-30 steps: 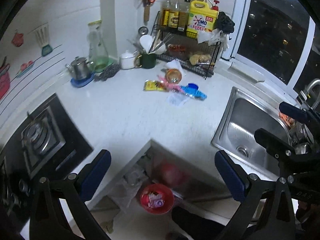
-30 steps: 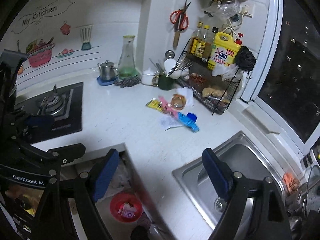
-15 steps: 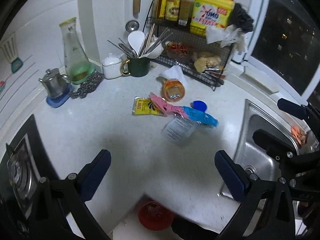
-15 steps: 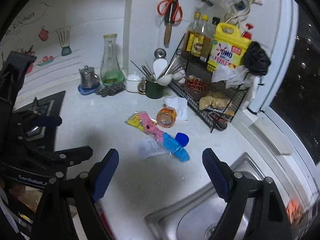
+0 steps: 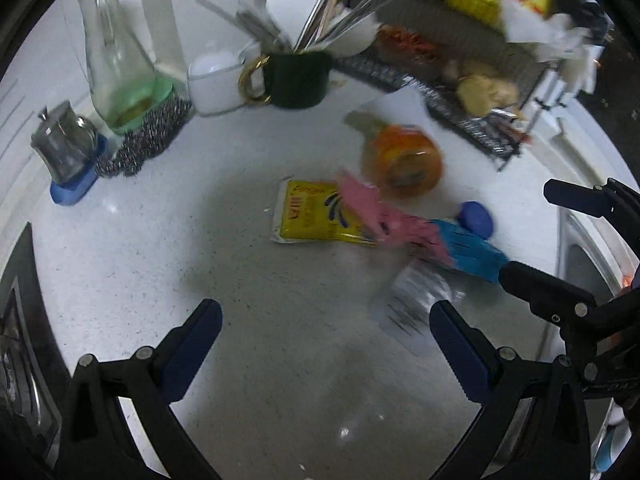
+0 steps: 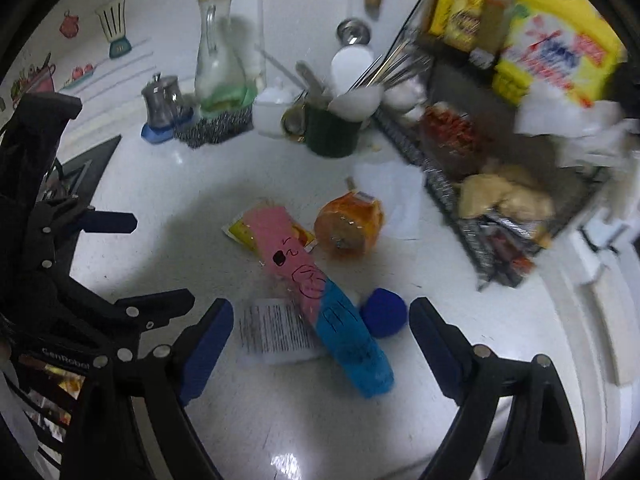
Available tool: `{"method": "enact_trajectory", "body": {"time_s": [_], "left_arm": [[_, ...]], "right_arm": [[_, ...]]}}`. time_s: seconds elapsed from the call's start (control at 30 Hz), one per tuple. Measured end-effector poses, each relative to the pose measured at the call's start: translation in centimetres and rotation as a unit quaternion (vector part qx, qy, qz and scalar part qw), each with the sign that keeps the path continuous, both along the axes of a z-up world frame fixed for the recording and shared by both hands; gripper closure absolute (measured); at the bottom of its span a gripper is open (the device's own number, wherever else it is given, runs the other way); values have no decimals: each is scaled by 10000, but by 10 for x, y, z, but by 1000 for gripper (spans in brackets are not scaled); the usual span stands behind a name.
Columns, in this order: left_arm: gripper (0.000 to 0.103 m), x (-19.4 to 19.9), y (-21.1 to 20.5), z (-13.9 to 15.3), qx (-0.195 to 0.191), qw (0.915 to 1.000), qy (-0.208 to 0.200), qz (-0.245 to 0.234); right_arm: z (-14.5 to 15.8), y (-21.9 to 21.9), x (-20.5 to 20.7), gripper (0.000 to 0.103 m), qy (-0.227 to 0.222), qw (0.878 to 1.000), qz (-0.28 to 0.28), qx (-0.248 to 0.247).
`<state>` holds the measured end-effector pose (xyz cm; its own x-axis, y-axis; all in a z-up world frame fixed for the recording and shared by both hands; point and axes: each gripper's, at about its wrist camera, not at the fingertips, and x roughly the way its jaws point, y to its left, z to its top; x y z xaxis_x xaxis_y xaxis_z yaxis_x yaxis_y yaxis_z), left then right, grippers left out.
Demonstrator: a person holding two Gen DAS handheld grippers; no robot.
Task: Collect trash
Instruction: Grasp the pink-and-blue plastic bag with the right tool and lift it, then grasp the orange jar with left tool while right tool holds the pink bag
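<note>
A heap of trash lies on the white counter: a yellow sachet [image 5: 310, 218] [image 6: 240, 232], a pink and blue wrapper [image 6: 320, 296] [image 5: 424, 236], an orange plastic cup [image 6: 348, 224] [image 5: 404, 158] on its side, a blue cap [image 6: 384, 312] [image 5: 476, 218] and a printed clear wrapper [image 6: 272, 332] [image 5: 416, 306]. My right gripper [image 6: 320, 340] is open, hovering over the blue end of the wrapper and the printed one. My left gripper [image 5: 324, 344] is open above bare counter, just short of the sachet. Nothing is held.
Behind the trash stand a green mug of utensils [image 6: 332, 132], a white jar [image 5: 214, 84], a glass carafe [image 5: 116, 76], a steel scourer [image 5: 148, 140] and a small metal pot [image 5: 66, 152]. A wire rack [image 6: 492, 184] with bottles lies at right. The hob [image 5: 16, 336] is at left.
Both grippers have dropped and advanced from over the counter's corner and the red bin to close over the trash heap. The sink has slid out of view. Both stay open.
</note>
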<state>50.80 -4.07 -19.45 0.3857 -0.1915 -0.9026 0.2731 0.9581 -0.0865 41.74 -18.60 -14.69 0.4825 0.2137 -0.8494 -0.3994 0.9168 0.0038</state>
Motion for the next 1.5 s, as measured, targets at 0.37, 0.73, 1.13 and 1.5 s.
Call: {"method": "enact_trajectory", "body": {"time_s": [0.37, 0.73, 1.13, 1.5], "left_arm": [[0, 33, 7, -46, 280, 9989, 309, 212], [0, 33, 7, -57, 301, 9988, 382, 95], [0, 27, -33, 7, -88, 9995, 71, -280], [0, 72, -98, 25, -101, 9966, 53, -815]], "right_arm": [[-55, 15, 48, 14, 669, 9950, 727, 152], [-67, 19, 46, 70, 731, 9932, 901, -114], [20, -37, 2, 88, 109, 9976, -81, 674], [31, -99, 16, 88, 113, 9863, -1396, 873]]}}
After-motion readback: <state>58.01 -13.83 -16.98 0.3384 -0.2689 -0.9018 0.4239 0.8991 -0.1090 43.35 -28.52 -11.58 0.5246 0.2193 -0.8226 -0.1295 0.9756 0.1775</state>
